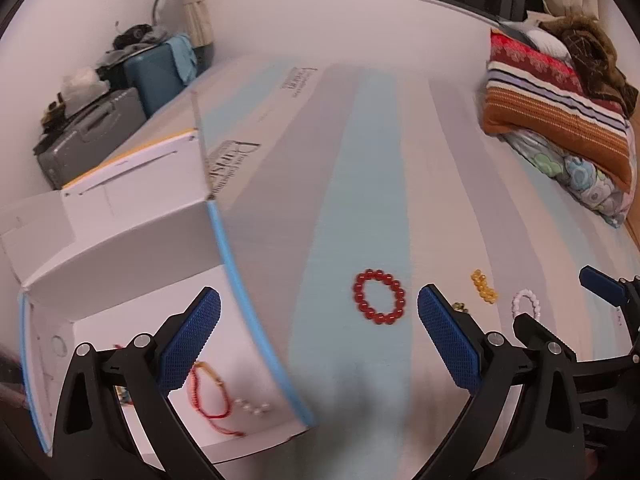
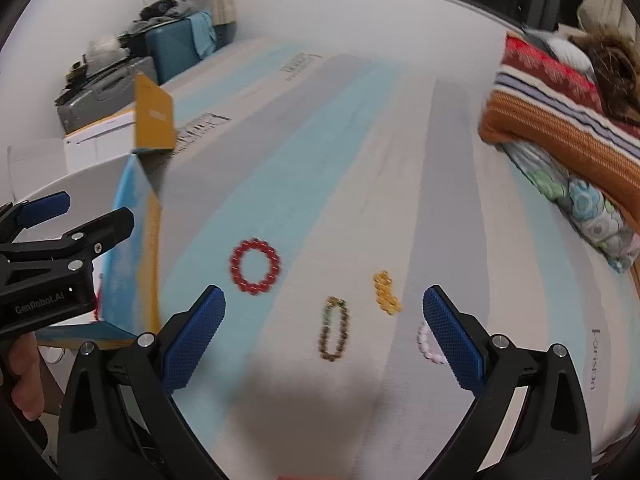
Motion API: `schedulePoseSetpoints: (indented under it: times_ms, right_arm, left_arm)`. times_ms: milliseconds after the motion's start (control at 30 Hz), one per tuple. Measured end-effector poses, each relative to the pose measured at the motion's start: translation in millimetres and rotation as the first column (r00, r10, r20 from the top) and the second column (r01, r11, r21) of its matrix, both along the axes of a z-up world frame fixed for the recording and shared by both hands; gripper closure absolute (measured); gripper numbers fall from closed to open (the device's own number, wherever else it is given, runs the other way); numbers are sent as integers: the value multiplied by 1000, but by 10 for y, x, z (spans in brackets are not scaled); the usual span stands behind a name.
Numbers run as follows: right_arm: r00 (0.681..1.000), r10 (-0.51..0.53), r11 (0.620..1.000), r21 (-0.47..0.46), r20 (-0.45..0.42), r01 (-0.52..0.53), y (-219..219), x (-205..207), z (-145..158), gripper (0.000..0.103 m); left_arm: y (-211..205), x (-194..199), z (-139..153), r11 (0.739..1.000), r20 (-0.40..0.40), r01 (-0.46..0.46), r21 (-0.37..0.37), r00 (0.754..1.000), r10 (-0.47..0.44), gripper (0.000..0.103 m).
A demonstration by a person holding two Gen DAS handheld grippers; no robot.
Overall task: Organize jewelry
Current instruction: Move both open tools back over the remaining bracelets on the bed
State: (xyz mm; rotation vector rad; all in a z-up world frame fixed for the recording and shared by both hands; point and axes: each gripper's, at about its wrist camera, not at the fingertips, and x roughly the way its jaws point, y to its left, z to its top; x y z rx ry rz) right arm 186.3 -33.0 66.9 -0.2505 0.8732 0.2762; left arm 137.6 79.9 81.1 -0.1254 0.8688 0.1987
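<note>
A red bead bracelet lies on the striped bed. To its right lie a yellow bead bracelet, a dark green-brown bracelet and a pale pink bracelet. An open white box with blue edges stands at the left; inside lie a red cord bracelet and small pearls. My left gripper is open and empty, one finger over the box. My right gripper is open and empty above the green-brown bracelet.
Folded blankets and pillows are stacked at the right of the bed. Suitcases with clutter stand by the wall at the far left. The other gripper shows at each view's edge.
</note>
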Motion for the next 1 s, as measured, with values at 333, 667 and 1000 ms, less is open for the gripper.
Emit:
schedulePoseSetpoints:
  times_ms: [333,667,1000]
  right_arm:
    - [997,-61,998,19,-42,61,-359,336,-249,8]
    - [994,-65,996,52,-84,70,-425,578,-651,8]
    - [982,-93,994,38,-163,101,-477,938,-1102,14]
  left_arm:
    - [-301,396,-320,999,-53,34,-1,998,-34,6]
    - [-429,770,-846,999,-115,49,-10,992,-49,6]
    - [-433,1060,-1237,999,-162,34,-11,986,-35,6]
